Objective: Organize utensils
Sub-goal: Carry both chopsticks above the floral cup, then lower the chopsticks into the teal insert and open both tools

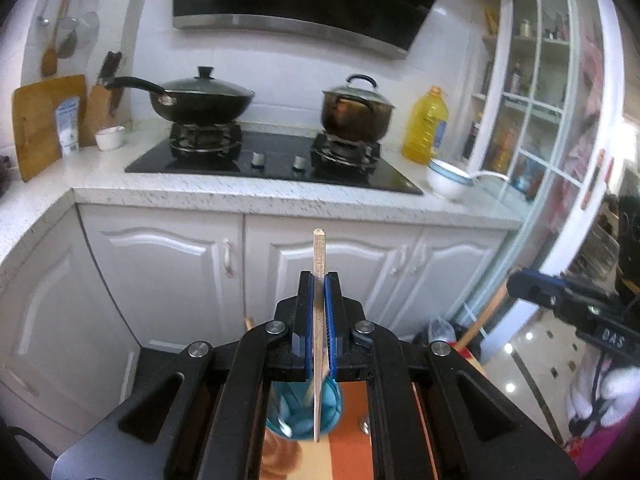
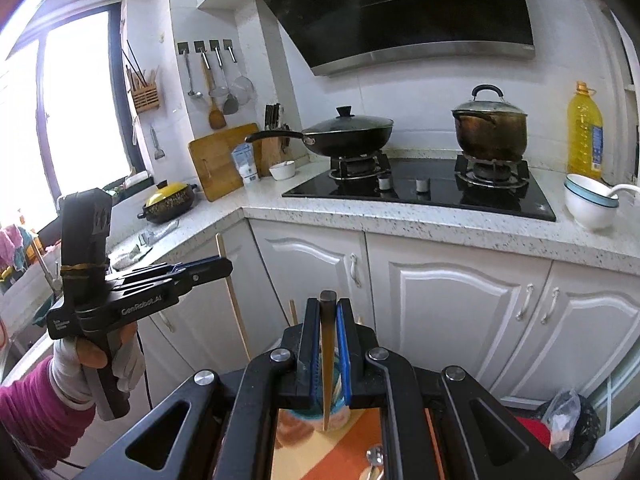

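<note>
Chopsticks are the task's things: a pale wooden chopstick (image 1: 319,280) is pinched upright in the left gripper (image 1: 319,292), a dark brown chopstick (image 2: 327,344) in the right gripper (image 2: 327,320), both above a blue translucent cup (image 1: 332,412). I think each thin, smooth, square-ended stick could slip or swing between the flat blue pads (image 1: 331,312), then miss the cup's narrow mouth

both wrist views face stove (image 1: 276,164) counter, from nearby.
</note>
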